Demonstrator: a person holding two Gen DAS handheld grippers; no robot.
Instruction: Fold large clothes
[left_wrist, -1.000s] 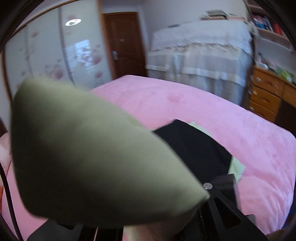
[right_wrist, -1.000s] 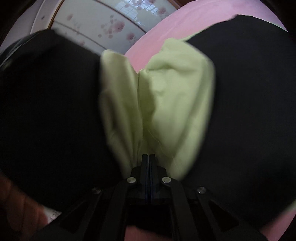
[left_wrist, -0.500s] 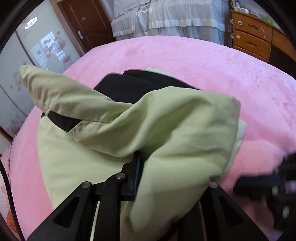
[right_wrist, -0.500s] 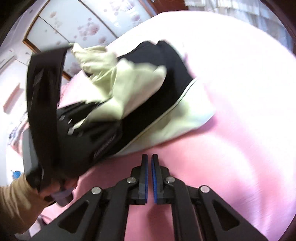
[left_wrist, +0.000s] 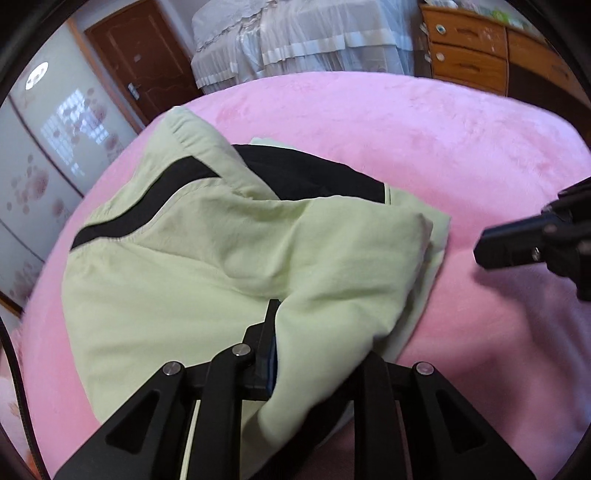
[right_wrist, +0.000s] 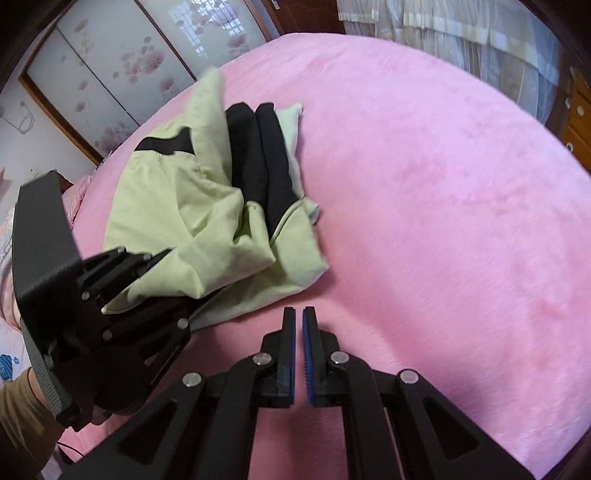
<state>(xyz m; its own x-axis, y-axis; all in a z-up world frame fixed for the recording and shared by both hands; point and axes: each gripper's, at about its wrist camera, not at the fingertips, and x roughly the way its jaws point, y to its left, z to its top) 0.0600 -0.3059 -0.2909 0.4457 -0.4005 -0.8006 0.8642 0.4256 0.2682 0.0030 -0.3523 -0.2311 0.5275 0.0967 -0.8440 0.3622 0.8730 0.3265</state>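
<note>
The left gripper (right_wrist: 159, 273) sits at about 8 o'clock in the right wrist view. It is clamped on a fold of the light green and black jacket (right_wrist: 207, 206), and the cloth drapes over its fingers. The jacket lies half folded on the pink bedspread (right_wrist: 424, 184), as a bundle whose long axis runs from 7 o'clock up to 1 o'clock in that view.

The left gripper is clearly the nearer one, since it is touching the cloth. The right gripper (right_wrist: 299, 339) is at 6 o'clock, with its blue pads almost together and nothing between them. It hovers over bare bedspread. From it, the jacket lies toward 10 o'clock, with the nearest hem just beside the fingertips, so I judge the next grasp must reach up and to the left.
</note>
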